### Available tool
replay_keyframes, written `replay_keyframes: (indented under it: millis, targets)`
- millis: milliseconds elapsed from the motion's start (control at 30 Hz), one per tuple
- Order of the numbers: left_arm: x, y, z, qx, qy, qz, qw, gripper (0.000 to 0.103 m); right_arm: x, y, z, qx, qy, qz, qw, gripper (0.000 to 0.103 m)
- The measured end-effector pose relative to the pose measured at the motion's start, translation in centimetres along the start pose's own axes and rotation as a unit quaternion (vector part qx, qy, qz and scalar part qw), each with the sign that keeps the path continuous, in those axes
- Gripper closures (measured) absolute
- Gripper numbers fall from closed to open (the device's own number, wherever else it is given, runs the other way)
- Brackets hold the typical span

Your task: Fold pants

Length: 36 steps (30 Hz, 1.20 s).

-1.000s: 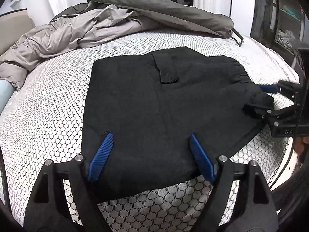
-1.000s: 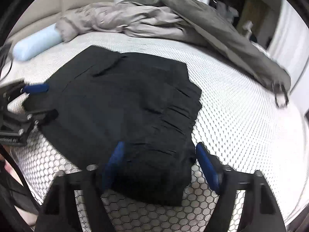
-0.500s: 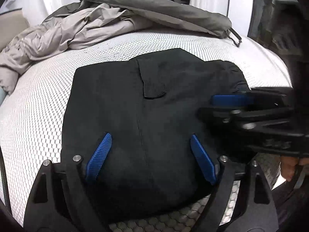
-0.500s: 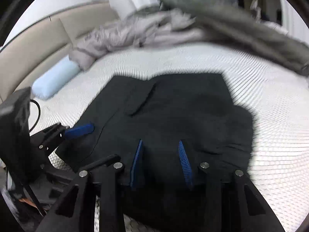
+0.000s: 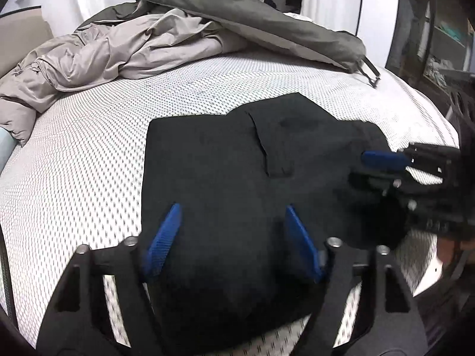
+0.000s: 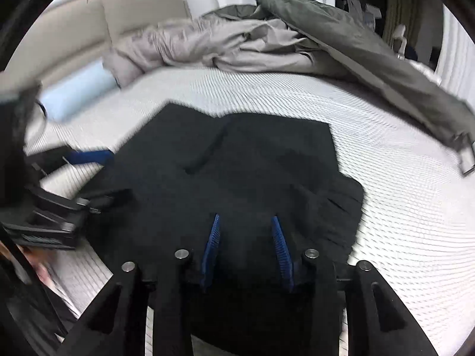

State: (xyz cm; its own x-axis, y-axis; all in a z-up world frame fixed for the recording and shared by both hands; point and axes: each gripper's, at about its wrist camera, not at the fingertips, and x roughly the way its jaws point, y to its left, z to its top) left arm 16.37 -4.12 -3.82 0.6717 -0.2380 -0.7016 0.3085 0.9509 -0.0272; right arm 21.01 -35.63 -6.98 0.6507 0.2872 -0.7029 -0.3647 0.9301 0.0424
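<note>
From the left wrist, I see my left gripper [image 5: 231,238] with its blue pads spread wide, hovering low over the near edge of the black pants [image 5: 237,178], which lie as a compact folded block on the honeycomb-patterned mattress [image 5: 89,154]. The block looks squarer than it did a second ago, when the right edge trailed out toward the other tool. My right gripper [image 5: 377,167] has come in from the right and now sits over the pants' bunched right edge; from here I cannot tell whether it holds cloth. A rumpled beige and olive duvet [image 5: 178,38] fills the far end of the bed.

From the right wrist, the right gripper [image 6: 246,243] shows its jaws much narrower than a second ago, though a gap remains between the pads with black cloth in it; whether it is pinching I cannot tell. The pants [image 6: 252,163] lie just ahead, waistband gathers at right. The left gripper [image 6: 98,178] stands spread at the pants' left edge. A pale blue bolster [image 6: 77,92] lies beyond.

I judge the fold nearly finished, with only tidying of the right edge left.
</note>
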Motion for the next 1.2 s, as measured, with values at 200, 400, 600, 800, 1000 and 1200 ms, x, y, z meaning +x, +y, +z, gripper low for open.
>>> replay_keyframes:
  millis: [200, 400, 600, 800, 1000, 1200]
  targets:
    - [2.9, -0.3, 0.9, 0.033, 0.033, -0.003, 0.9989, 0.062, 5.3, 1.6, 2.3, -0.012, 0.059, -0.015, 0.998, 0.062]
    - [2.5, 1.0, -0.3, 0.035, 0.025, -0.001, 0.9991, 0.044, 3.4, -0.6, 0.6, -0.062, 0.066, -0.094, 0.991, 0.063]
    - [1.6, 1.1, 2.1, 0.031, 0.013, 0.011, 0.9994, 0.052, 2.1, -0.6, 2.3, 0.004, 0.044, -0.027, 0.999, 0.062]
    - [5.9, 2.0, 3.6, 0.012, 0.049, 0.018, 0.9986, 0.051, 6.4, 1.6, 4.4, 0.013, 0.083, -0.017, 0.996, 0.061]
    - [5.0, 4.1, 2.7, 0.004, 0.048, 0.012, 0.9988, 0.047, 5.3, -0.6, 3.0, -0.027, 0.096, -0.129, 0.987, 0.062]
    - [3.5, 4.6, 4.0, -0.024, 0.036, 0.018, 0.9989, 0.051, 3.5, -1.1, 4.0, 0.034, 0.067, -0.055, 0.996, 0.061]
